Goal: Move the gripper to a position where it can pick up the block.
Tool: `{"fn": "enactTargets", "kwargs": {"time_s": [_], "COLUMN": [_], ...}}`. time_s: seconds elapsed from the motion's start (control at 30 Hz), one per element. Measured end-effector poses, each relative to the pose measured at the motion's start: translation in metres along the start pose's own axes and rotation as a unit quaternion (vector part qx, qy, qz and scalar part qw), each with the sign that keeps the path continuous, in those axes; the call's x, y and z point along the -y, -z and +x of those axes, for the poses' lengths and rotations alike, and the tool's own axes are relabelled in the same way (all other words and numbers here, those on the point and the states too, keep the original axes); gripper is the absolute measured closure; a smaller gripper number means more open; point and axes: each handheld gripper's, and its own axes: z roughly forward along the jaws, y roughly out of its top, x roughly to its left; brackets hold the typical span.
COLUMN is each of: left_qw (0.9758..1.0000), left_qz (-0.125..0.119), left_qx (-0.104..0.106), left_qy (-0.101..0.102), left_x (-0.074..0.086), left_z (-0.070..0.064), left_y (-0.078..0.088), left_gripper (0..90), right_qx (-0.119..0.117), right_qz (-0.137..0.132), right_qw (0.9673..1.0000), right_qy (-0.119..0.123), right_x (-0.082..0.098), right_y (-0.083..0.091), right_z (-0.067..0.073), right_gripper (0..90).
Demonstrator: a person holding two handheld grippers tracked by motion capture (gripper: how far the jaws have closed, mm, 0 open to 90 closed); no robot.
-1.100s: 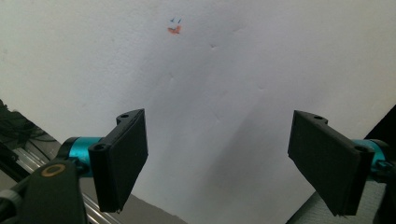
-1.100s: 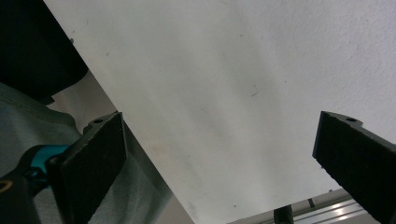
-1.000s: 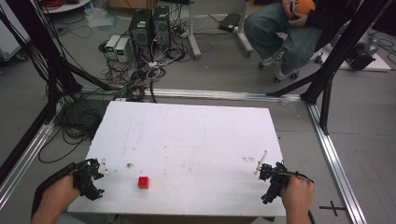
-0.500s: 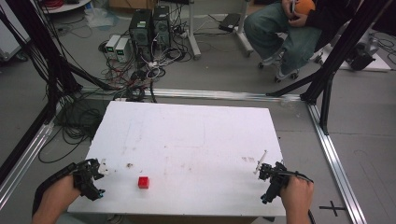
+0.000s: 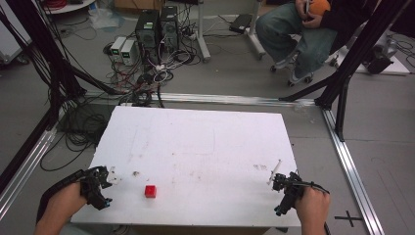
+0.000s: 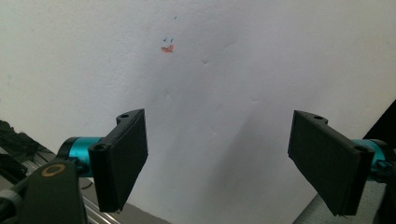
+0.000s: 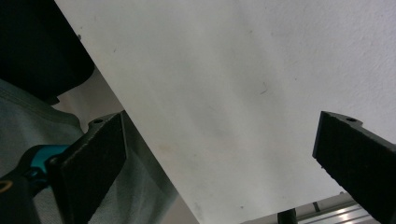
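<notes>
High view: we have one white rectangular foam-board table top [image 5: 205,147] and on it one small red cube [image 5: 150,191], sitting near the front edge, left of centre. We hold the left gripper [image 5: 100,188] at the front left corner, near the cube but apart from it, and the right gripper [image 5: 284,193] at the front right corner, well apart from the cube. One thin white stick [image 5: 274,171] lies just beside the right gripper's tip; can't tell if it touches. One seated person [image 5: 303,34] sits beyond the table, off the work area. We count two grippers, one cube, one stick

Left gripper view: we see the left gripper [image 6: 217,158] with its two black jaws spread wide, nothing between them, just bare white board with one small orange-and-blue smudge [image 6: 167,45] farther off. It looks across the table's edge

Right gripper view: the right gripper [image 7: 219,163] also has both black jaws wide apart and holds nothing; white board ahead, table edge running diagonally past the left jaw

Progress, as we judge it: nothing picked up yet, the cube is untouched on the board. Everything is left: reach for the cube (left gripper is the closer one), close on it, move it
</notes>
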Motion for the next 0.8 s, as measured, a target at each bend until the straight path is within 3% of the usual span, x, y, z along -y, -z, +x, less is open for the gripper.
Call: {"fn": "enactTargets", "kwargs": {"time_s": [0.13,0.23,0.53,0.6,0.63,0.8], "left_qw": [0.9998,0.9988,0.997,0.996,0.9943,0.9918], "left_qz": [0.01,0.024,0.021,0.025,0.03,0.03], "left_qx": [0.006,0.007,0.019,0.018,0.018,0.021], "left_qy": [-0.015,-0.042,-0.071,-0.084,-0.101,-0.123], "left_x": [-0.002,-0.006,-0.019,-0.023,-0.028,-0.038], "left_z": [0.001,0.002,0.01,0.011,0.011,0.009], "left_y": [-0.005,-0.007,-0.01,-0.009,-0.009,-0.007], "left_gripper": [20.2,20.2,20.2,20.2,20.3,20.3], "right_qx": [0.0,-0.001,-0.002,-0.002,-0.002,-0.003], "right_qz": [-0.003,-0.004,-0.007,-0.007,-0.006,-0.012], "right_qw": [1.0,1.0,1.0,1.0,0.9999,0.9999], "right_qy": [0.001,0.003,0.004,0.007,0.008,0.005], "right_x": [-0.002,-0.005,-0.005,-0.004,-0.004,-0.004], "right_y": [0.002,0.002,0.002,0.002,0.002,0.003], "right_z": [0.0,0.0,0.0,0.0,0.0,0.0], "right_gripper": [2.2,2.2,2.2,2.2,2.3,2.2]}}
